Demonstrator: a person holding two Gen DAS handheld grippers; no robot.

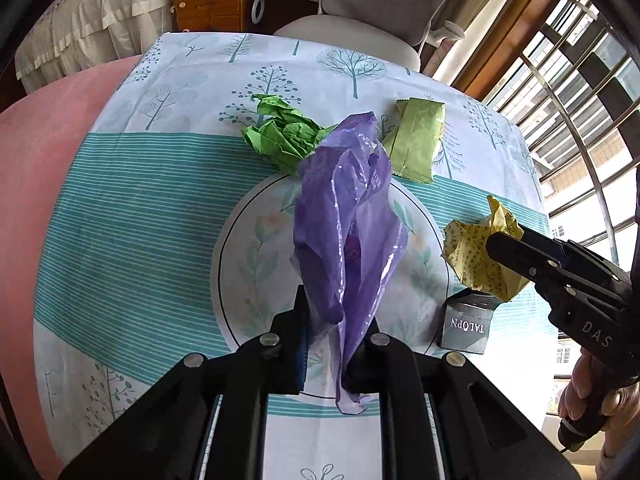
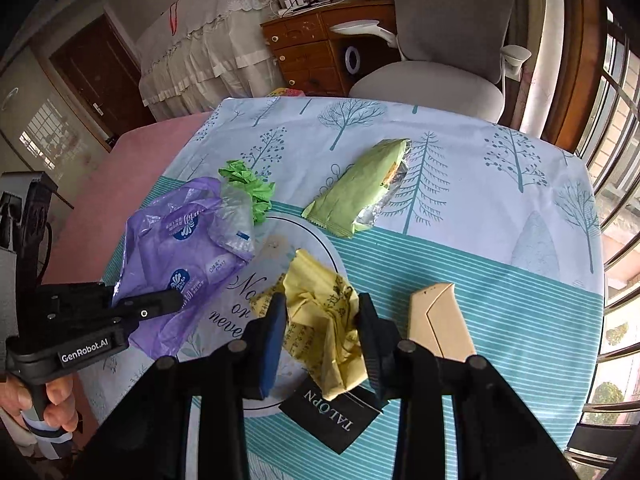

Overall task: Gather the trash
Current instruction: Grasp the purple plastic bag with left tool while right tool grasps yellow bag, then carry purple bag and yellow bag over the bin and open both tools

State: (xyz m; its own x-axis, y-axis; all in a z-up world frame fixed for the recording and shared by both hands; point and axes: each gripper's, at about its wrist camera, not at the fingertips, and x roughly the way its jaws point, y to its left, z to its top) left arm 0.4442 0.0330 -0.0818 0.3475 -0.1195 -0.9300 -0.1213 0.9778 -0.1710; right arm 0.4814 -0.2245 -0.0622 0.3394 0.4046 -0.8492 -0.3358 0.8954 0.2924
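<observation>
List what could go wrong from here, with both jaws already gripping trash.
1. The purple plastic bag is pinched only at its lower edge by the left gripper; the thin film may slip out.
2. The crumpled yellow paper held by the right gripper hangs over the black TALOPN box and could drag it.
3. The green wrapper and crumpled green paper remain on the table, easily forgotten.

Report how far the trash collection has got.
Nothing looks binned yet; no bin is in view. In hand: the left tool is shut on the purple plastic bag, the right tool on the yellow crumpled paper. Left on the table: green crumpled paper, green wrapper, black TALOPN box, beige box.
</observation>
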